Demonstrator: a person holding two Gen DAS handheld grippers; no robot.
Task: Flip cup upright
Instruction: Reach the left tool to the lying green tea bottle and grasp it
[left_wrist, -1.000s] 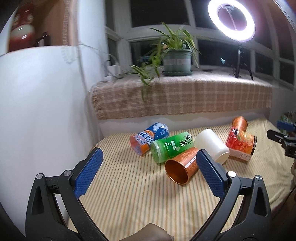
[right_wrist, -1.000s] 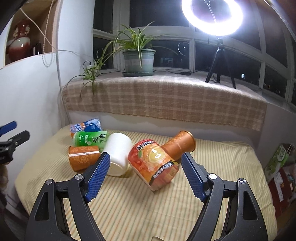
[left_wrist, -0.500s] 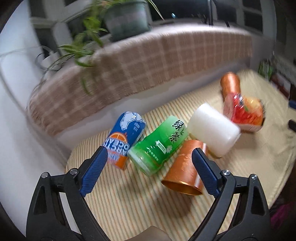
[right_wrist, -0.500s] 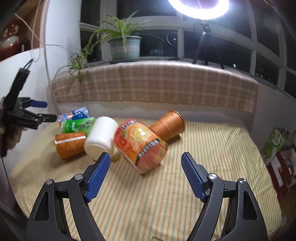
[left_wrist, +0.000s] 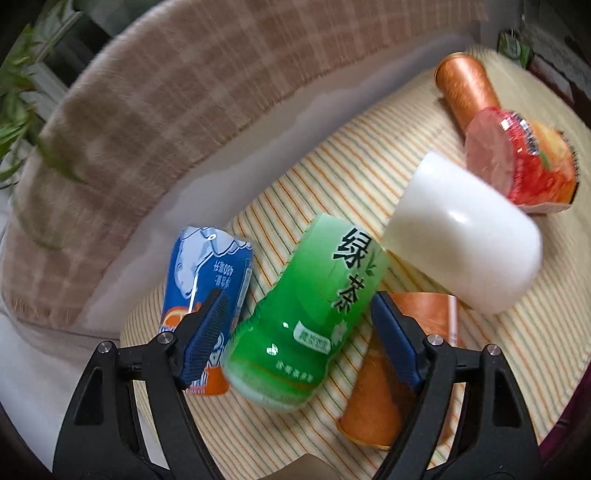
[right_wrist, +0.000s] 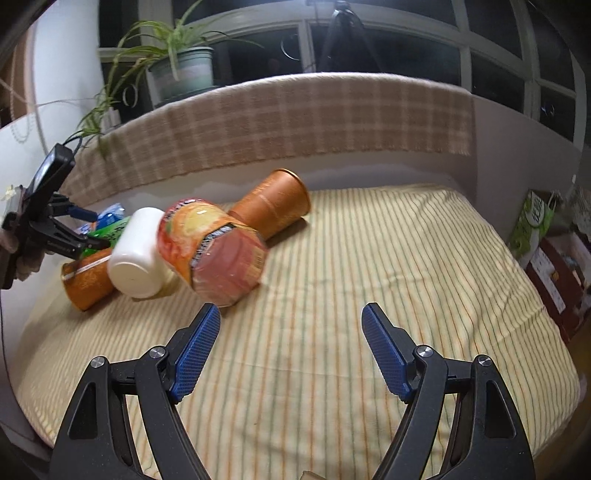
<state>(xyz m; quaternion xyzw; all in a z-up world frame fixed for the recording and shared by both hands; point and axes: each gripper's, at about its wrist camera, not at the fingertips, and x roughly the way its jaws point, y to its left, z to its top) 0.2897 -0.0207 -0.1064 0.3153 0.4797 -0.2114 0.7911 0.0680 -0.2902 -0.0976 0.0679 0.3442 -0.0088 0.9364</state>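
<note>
Left gripper (left_wrist: 297, 328): jaws spread wide, straddling the green cup (left_wrist: 310, 314) at lower centre; nothing gripped.
Right gripper (right_wrist: 290, 349): jaws apart, empty, over bare cloth.
Cup: lying on its side, touching the blue cup (left_wrist: 203, 280) and white cup (left_wrist: 465, 232).
Advice: probably centre both pads on the body, squeeze gently, avoid nudging neighbours.
Surface: striped cloth (right_wrist: 369, 258).
Room: checked blanket (right_wrist: 280, 118), plant (right_wrist: 177, 62) upper left.

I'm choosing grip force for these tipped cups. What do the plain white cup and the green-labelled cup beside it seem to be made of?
The plain white cup looks like smooth, glossy opaque plastic: one sharp highlight on its side. The green-labelled cup seems translucent plastic under a shiny printed film with small glints, though paper cannot be ruled out.
</note>
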